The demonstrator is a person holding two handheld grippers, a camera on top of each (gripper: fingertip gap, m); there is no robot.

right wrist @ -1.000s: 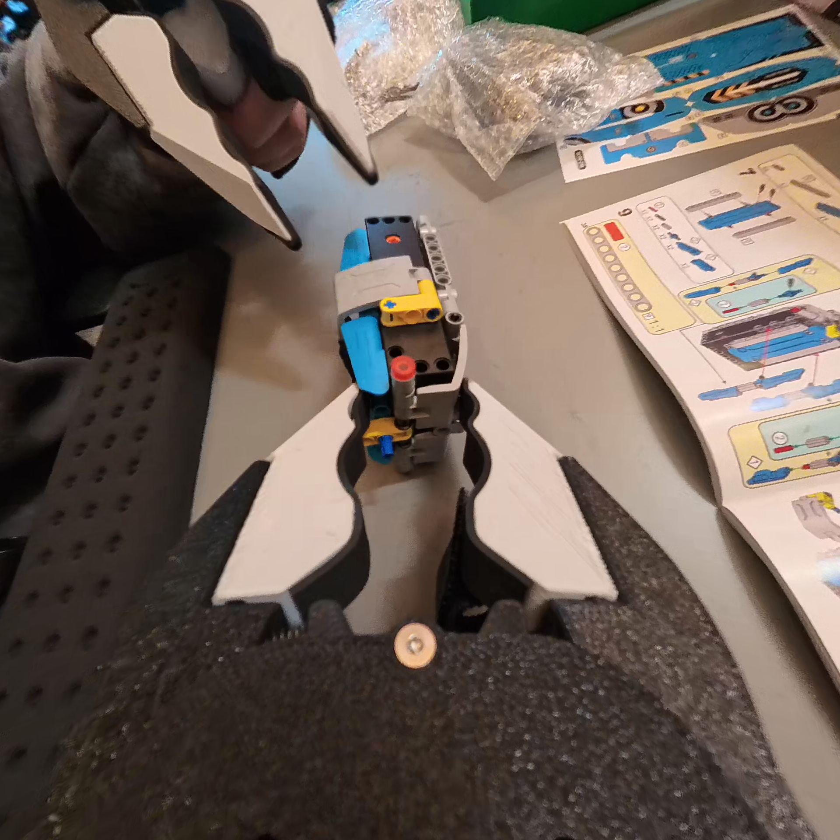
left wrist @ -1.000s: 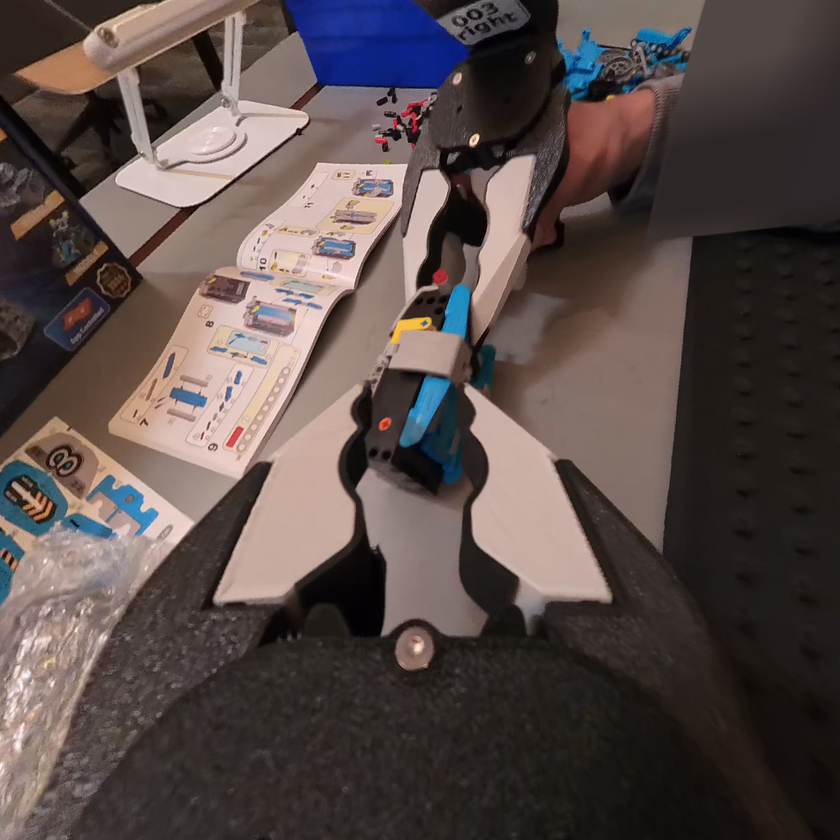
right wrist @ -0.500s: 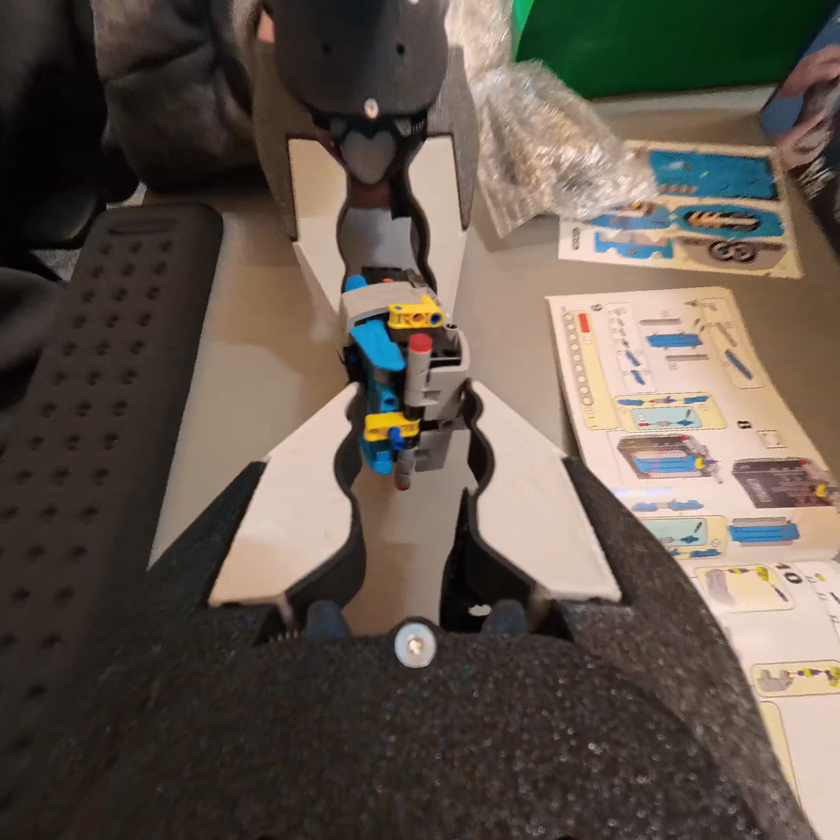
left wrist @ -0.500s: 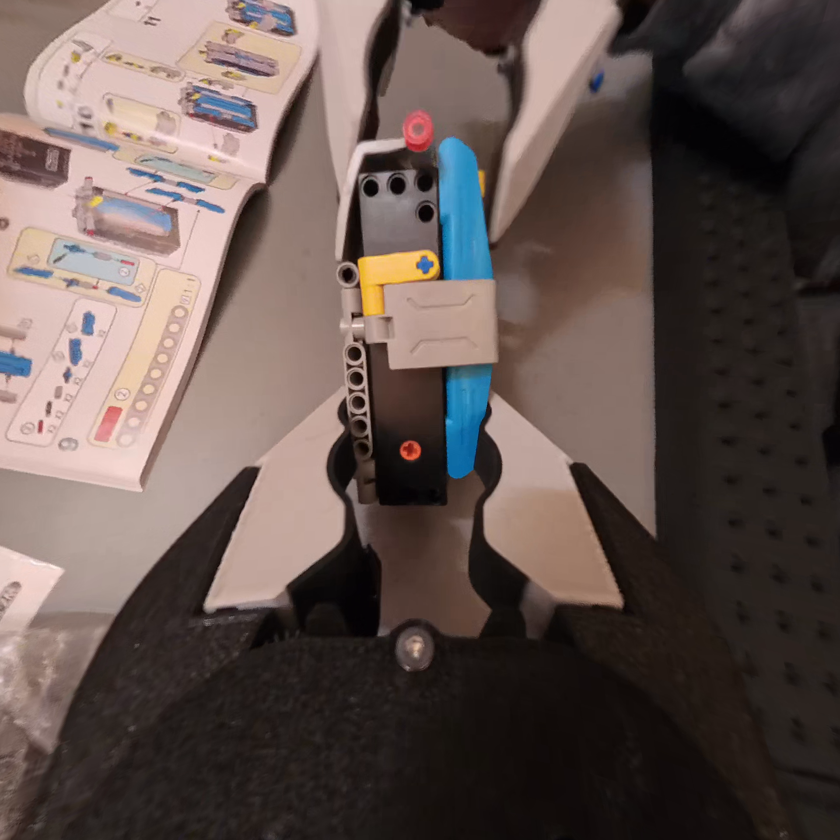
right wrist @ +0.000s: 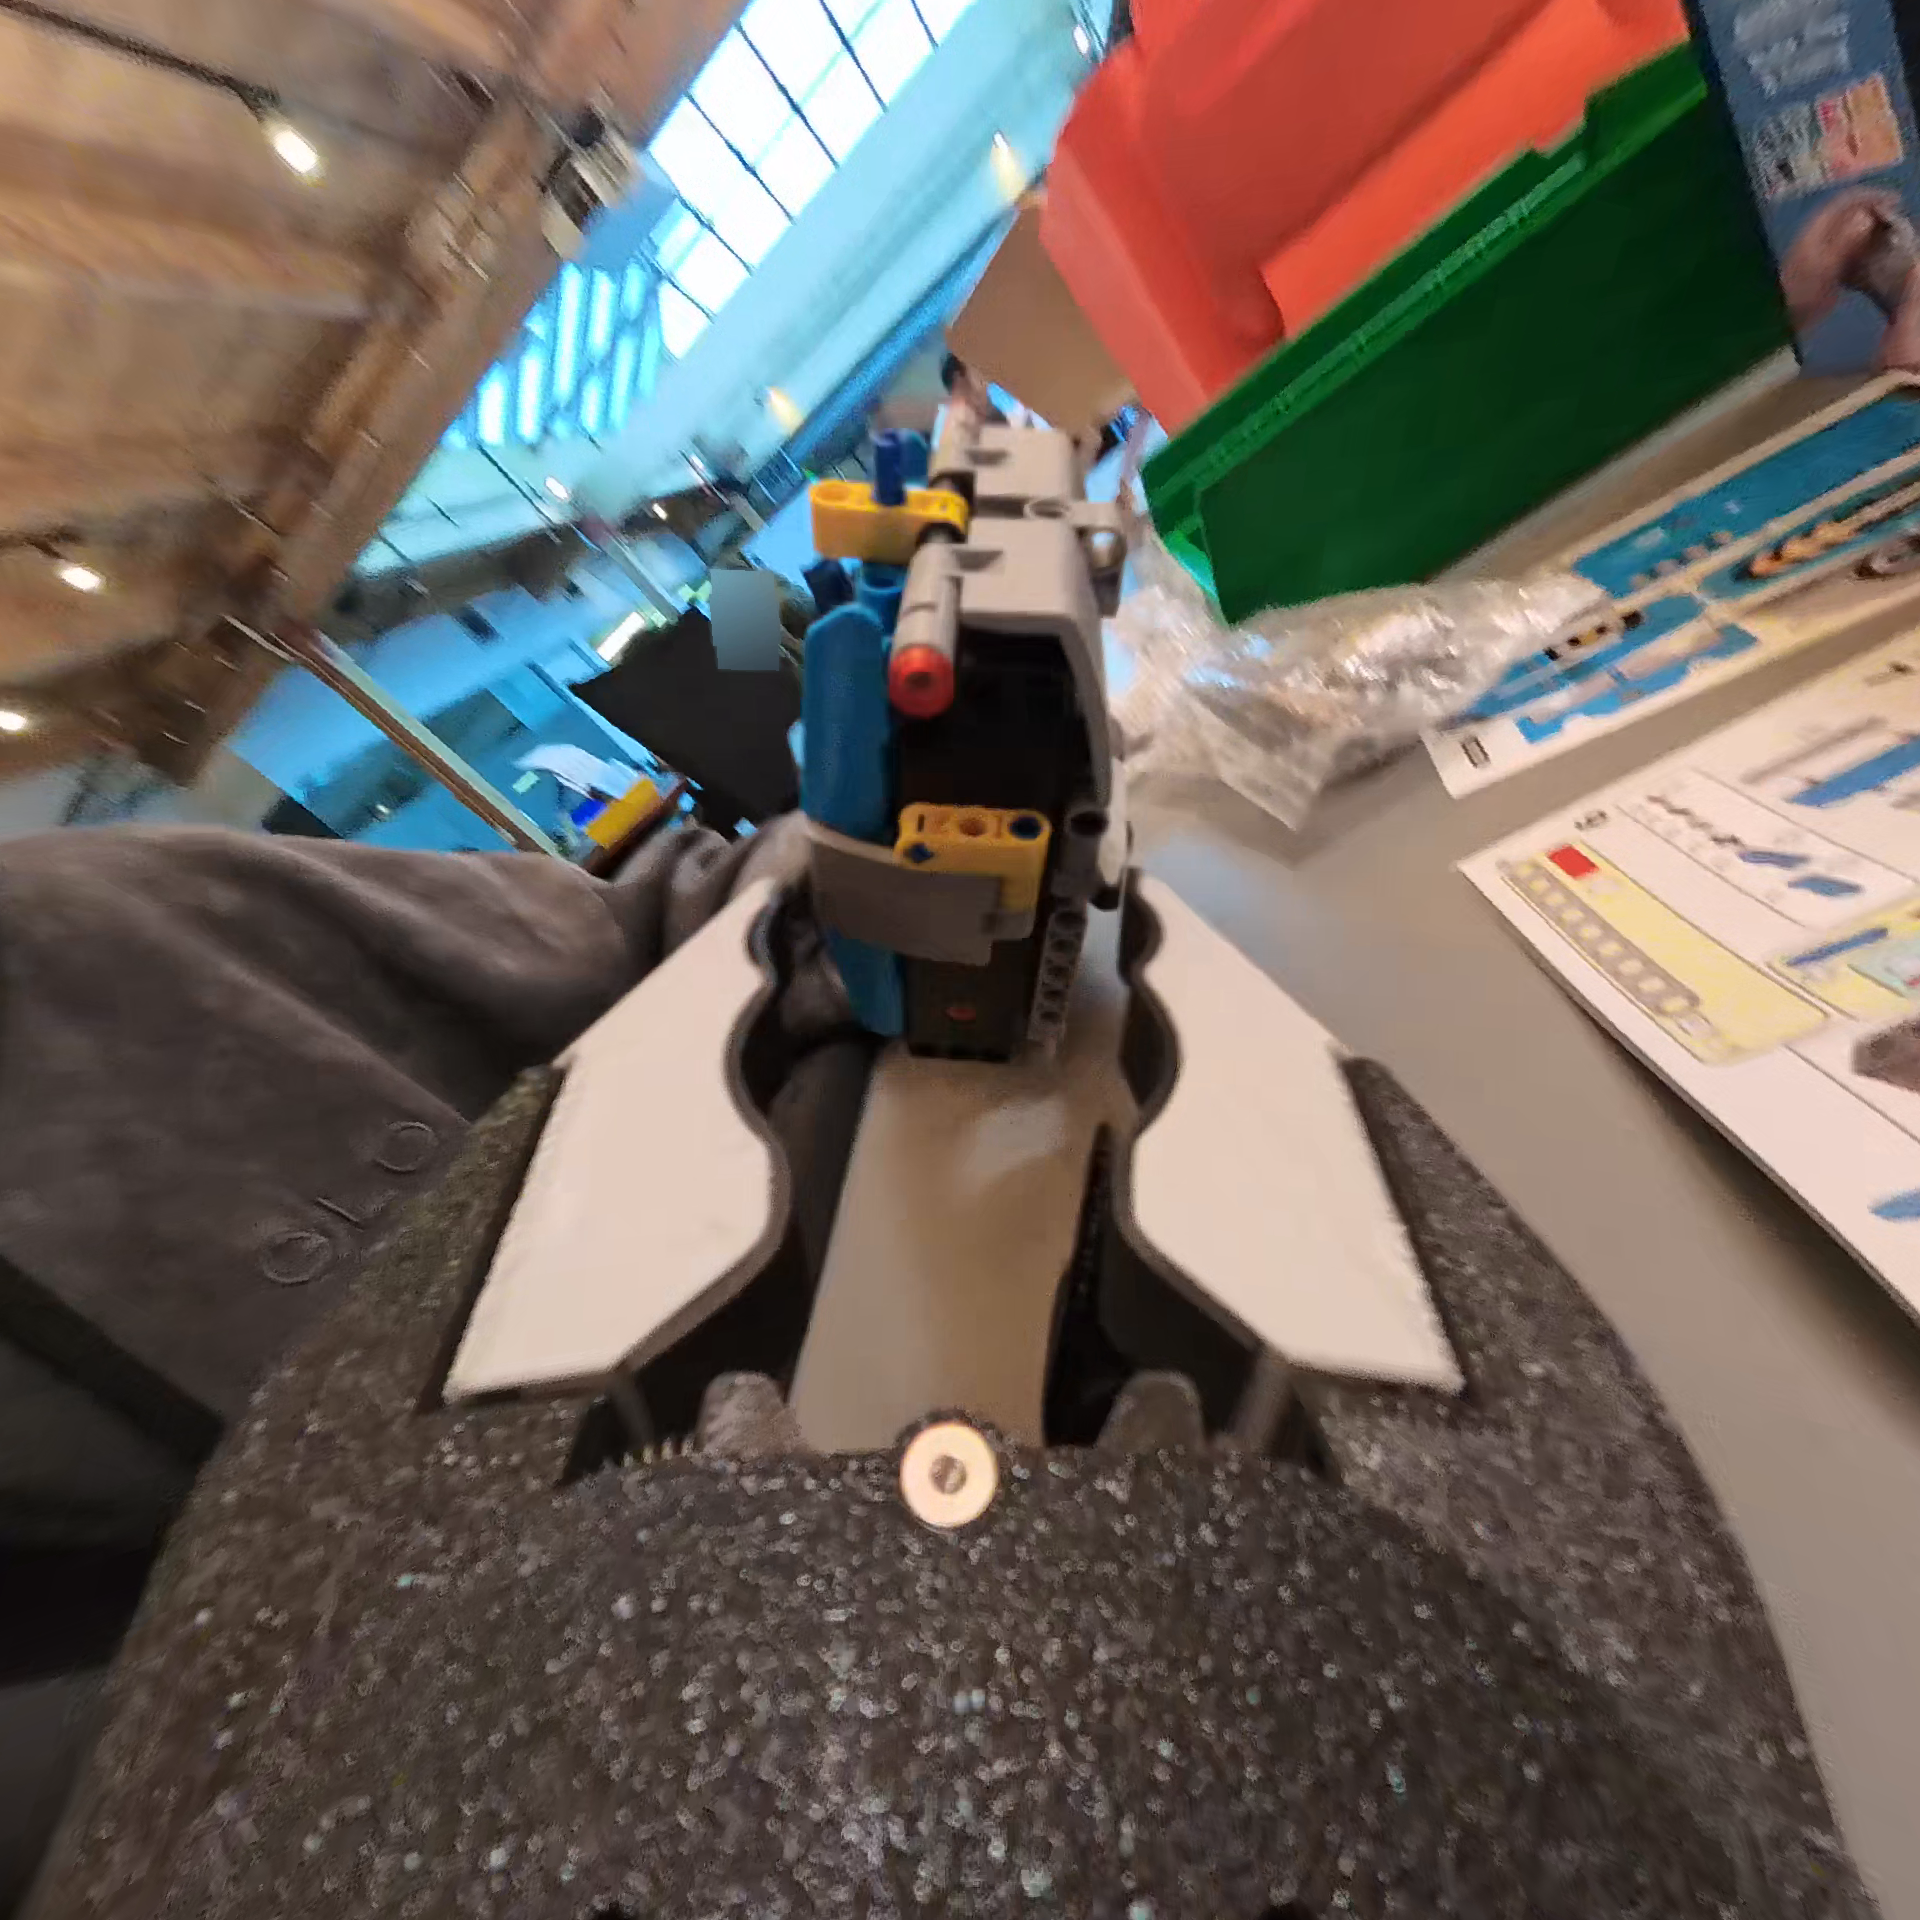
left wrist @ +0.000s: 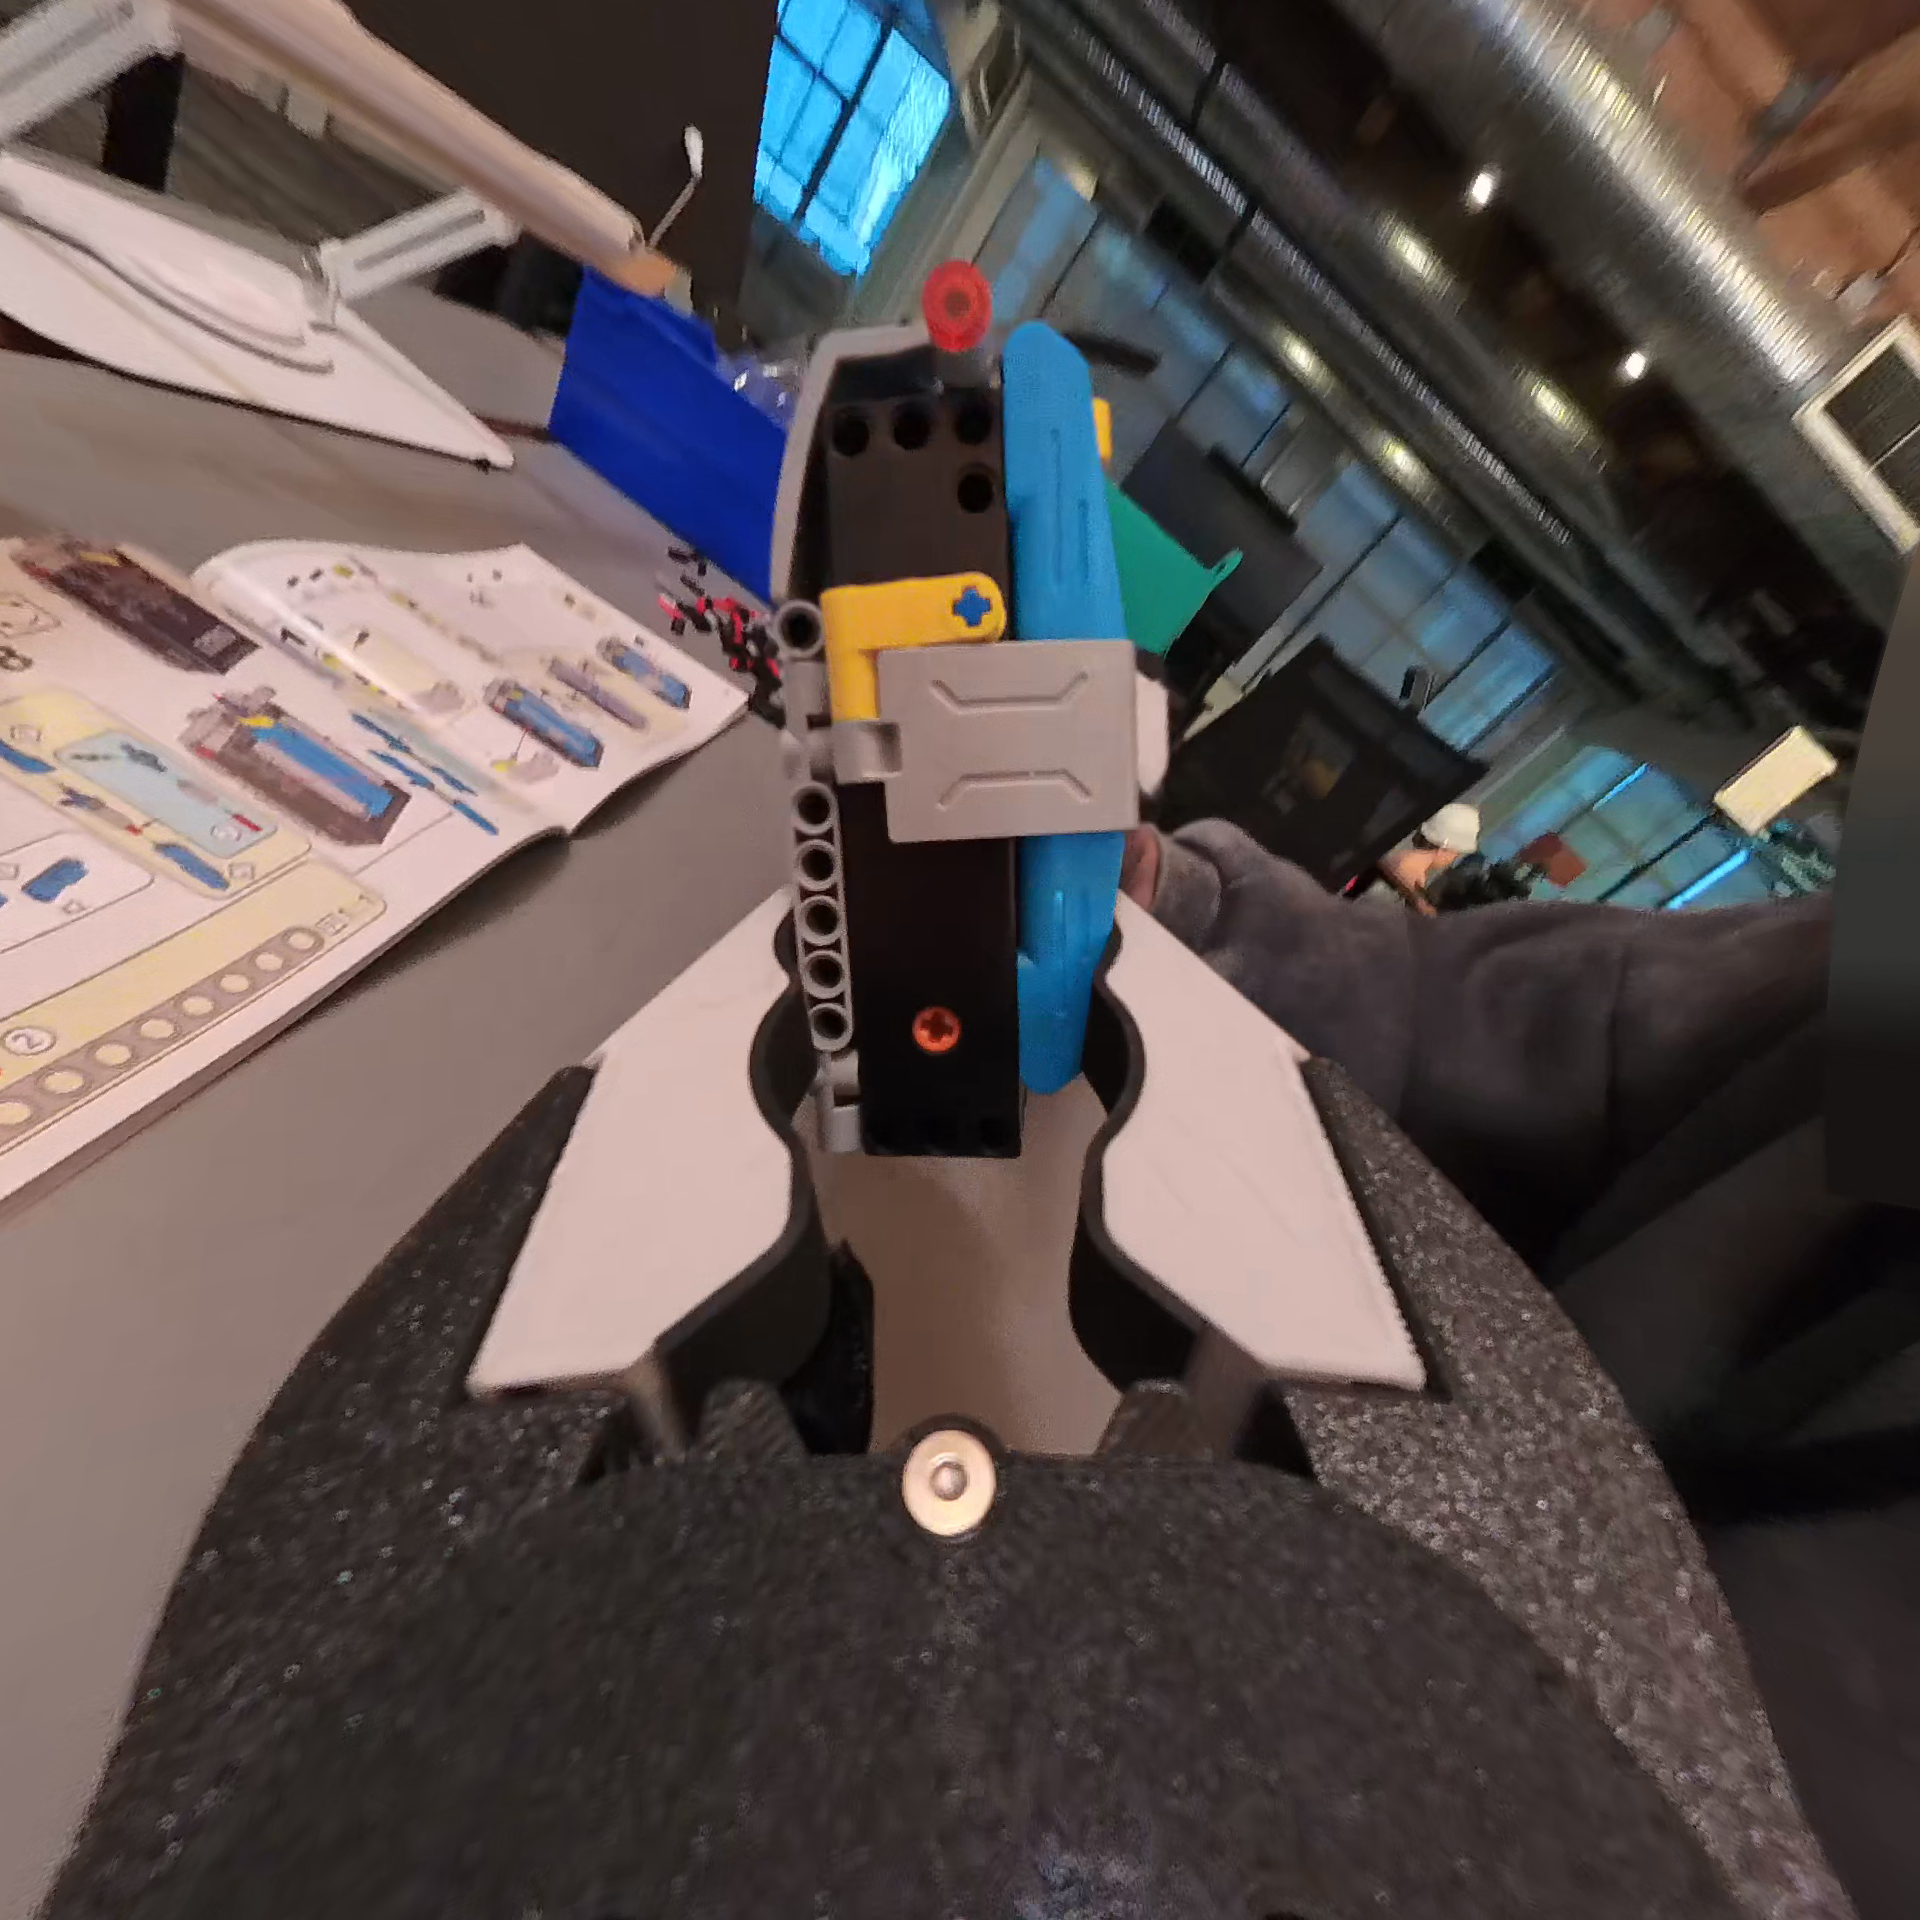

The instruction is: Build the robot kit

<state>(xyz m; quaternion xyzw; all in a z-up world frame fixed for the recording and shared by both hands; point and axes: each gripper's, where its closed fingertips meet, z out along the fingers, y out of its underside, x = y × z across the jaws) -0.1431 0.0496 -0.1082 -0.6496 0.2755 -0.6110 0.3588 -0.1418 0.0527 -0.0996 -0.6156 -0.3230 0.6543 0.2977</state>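
A brick model (left wrist: 925,831) with a black body, a blue side panel, a grey panel, yellow pieces and a red pin on top stands upright. My left gripper (left wrist: 945,925) is shut on its lower end, and both are tilted up off the table (left wrist: 312,1195). The right wrist view shows the same model (right wrist: 977,727) from the other side, with its axle end on top. My right gripper (right wrist: 951,894) has its jaws on either side of the model's lower end with slim gaps. My left gripper is hidden in that view.
An open instruction booklet (left wrist: 312,748) lies on the table and also shows in the right wrist view (right wrist: 1714,935). A white lamp base (left wrist: 208,301), a blue bin (left wrist: 665,416) and small loose parts (left wrist: 717,623) lie beyond it. A green bin (right wrist: 1455,416), clear bags (right wrist: 1299,665), a sticker sheet (right wrist: 1714,582) and a person's grey sleeve (right wrist: 260,987) are close by. My two grippers' fingertips are within a few centimetres of each other.
Both grippers have tilted up from the table. My right gripper's jaws stand wider and no longer hold the axle end. My left gripper has kept its hold and raised the model upright.
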